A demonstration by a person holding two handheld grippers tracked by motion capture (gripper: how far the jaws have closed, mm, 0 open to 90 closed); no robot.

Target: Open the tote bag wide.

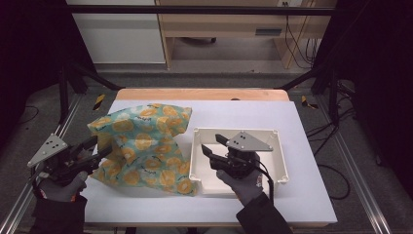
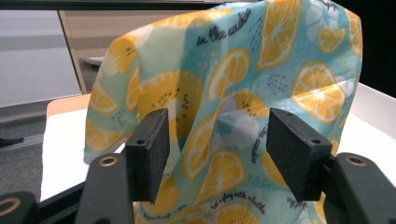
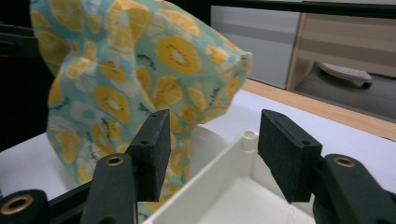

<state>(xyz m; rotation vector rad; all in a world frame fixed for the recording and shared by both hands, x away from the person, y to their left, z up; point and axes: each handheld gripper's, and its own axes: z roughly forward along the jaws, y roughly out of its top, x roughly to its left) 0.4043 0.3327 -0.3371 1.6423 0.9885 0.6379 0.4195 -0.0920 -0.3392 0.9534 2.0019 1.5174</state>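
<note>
Approaching crumpled teal lemon-print cloth [image 1: 146, 146] beside white plastic tray [image 1: 280, 161] with both tongs wide, empty; next, pinching an edge.

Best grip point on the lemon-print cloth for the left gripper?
Likely the raised fold on the lemon-print cloth facing the left gripper, approached level from the cloth's left. The fabric stands crumpled there, already between the open jaws, so the pads can pinch a ridge rather than scrape the table.

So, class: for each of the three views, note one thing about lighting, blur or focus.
High view: bright white table, dark surroundings. Left gripper view: lemon-print cloth fairly sharp, background soft. Right gripper view: near tool pads slightly soft, white tray evenly lit without glare.
</note>
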